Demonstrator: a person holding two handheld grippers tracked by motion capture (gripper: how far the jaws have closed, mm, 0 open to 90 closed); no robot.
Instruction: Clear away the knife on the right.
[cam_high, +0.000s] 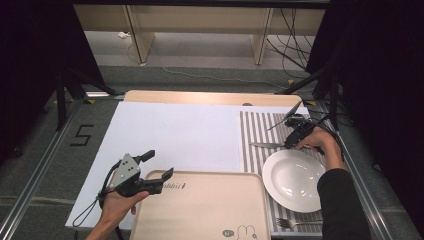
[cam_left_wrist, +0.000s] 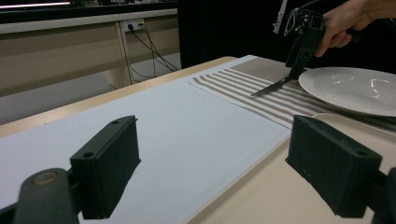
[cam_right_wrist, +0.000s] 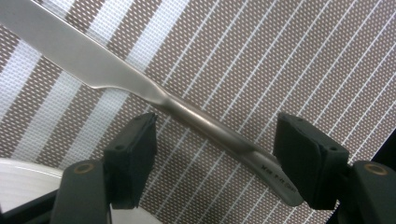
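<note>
Tray (cam_high: 200, 210) nearest me, knife (cam_high: 265, 145) far right on the striped mat (cam_high: 252, 125), not yet gripped.

My right gripper (cam_right_wrist: 215, 154) straddles the knife handle with jaws wide, pads short of the steel; the handle lies slantwise across the gap, so closing now could pinch one corner and spin it or skid it into the plate (cam_high: 294, 180). My left gripper (cam_high: 157, 170) hovers wide and empty at the tray's far-left corner. Its view shows the blade tip resting on the mat; the right gripper view shows the handle's slant, lost from above.
</note>
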